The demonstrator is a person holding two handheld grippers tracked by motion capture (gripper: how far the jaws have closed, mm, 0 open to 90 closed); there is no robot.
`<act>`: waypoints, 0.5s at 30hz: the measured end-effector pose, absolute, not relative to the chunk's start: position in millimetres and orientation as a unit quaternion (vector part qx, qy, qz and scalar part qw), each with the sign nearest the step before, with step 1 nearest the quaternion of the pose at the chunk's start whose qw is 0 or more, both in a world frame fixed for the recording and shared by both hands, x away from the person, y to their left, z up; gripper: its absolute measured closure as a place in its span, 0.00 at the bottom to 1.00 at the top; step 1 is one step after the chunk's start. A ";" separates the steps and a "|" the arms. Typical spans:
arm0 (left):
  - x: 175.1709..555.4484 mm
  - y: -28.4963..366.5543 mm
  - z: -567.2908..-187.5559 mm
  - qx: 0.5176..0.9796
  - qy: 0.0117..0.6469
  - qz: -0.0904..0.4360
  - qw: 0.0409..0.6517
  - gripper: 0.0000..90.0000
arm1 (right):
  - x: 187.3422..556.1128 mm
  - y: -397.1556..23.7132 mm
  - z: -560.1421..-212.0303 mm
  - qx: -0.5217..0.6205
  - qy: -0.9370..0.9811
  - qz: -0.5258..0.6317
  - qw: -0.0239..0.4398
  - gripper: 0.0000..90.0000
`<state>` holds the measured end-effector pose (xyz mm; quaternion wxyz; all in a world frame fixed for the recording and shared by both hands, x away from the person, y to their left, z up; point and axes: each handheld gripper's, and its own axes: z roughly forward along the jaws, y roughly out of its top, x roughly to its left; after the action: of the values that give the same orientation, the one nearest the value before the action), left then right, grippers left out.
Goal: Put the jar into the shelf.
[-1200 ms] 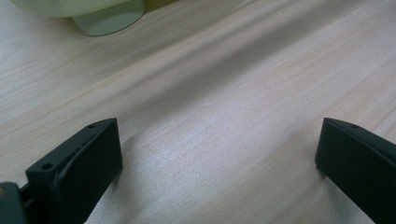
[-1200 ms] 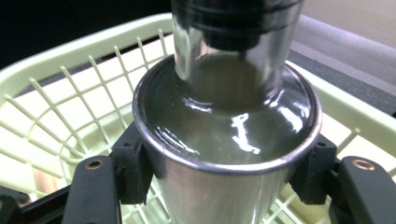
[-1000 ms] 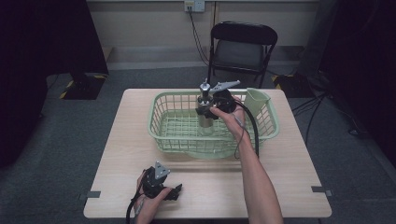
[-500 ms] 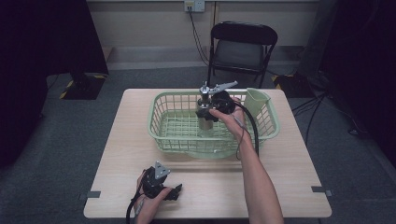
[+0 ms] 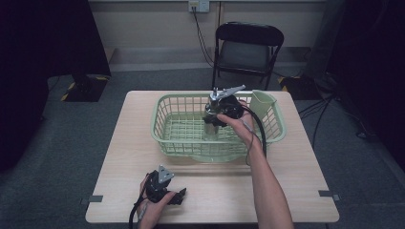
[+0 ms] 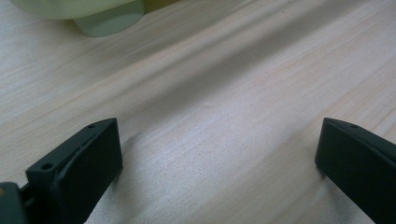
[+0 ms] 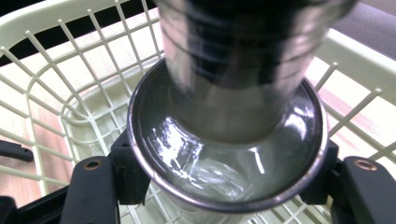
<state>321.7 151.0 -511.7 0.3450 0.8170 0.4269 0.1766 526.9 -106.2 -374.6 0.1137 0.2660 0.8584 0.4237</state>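
Steel cup (image 7: 224,154) in my right gripper (image 7: 224,186): polished metal, round rolled rim, shiny inner wall throwing bright streaks and a warped reflection. From the right gripper view a second metal tumbler (image 7: 243,70), ribbed with faint rings around its body and blurred at the top, sits nested down into the mouth of the first, its base resting inside the rim. The two black jaws stand one on each side of the outer cup, pads pressed against its wall just below the rim, so I am clamped on it, though the jaws have just let out a touch. The cup hangs over the pale green wire basket (image 5: 181,138), whose mesh floor and side bars show behind and beneath it. In the high view my right gripper (image 5: 216,125) is held above the right half of the basket, pointing down into it, with the metal of the cup (image 5: 213,120) glinting just under my hand. A pale green plastic cup (image 5: 261,102) stands at the basket's far right corner, close to my right hand. My left gripper (image 5: 180,196) rests low on the wooden table (image 5: 119,157) near its front edge, well apart from the basket. In the left gripper view its jaws stand wide apart with bare wood grain between them, gripping nothing; the basket's rounded green foot (image 6: 112,21) shows ahead at the top.
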 end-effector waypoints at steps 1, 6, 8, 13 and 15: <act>321.7 151.0 -511.7 0.817 0.427 0.177 0.345 0.00 | 526.9 -106.2 -374.6 0.266 0.858 0.424 0.114 0.38; 321.7 150.9 -511.7 0.817 0.427 0.177 0.345 0.00 | 525.8 -105.6 -374.5 0.266 0.860 0.422 0.111 0.37; 321.7 151.0 -511.7 0.817 0.426 0.177 0.345 0.00 | 525.3 -105.8 -374.6 0.266 0.859 0.423 0.110 0.37; 321.7 150.9 -511.8 0.817 0.427 0.177 0.345 0.00 | 525.0 -106.2 -375.0 0.269 0.857 0.427 0.106 0.33; 321.7 151.0 -511.7 0.817 0.427 0.176 0.345 0.00 | 524.7 -105.6 -374.8 0.267 0.857 0.428 0.104 0.31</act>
<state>321.7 151.0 -511.7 0.3450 0.8170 0.4270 0.1765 524.7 -105.6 -374.8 0.1044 0.2671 0.8568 0.4285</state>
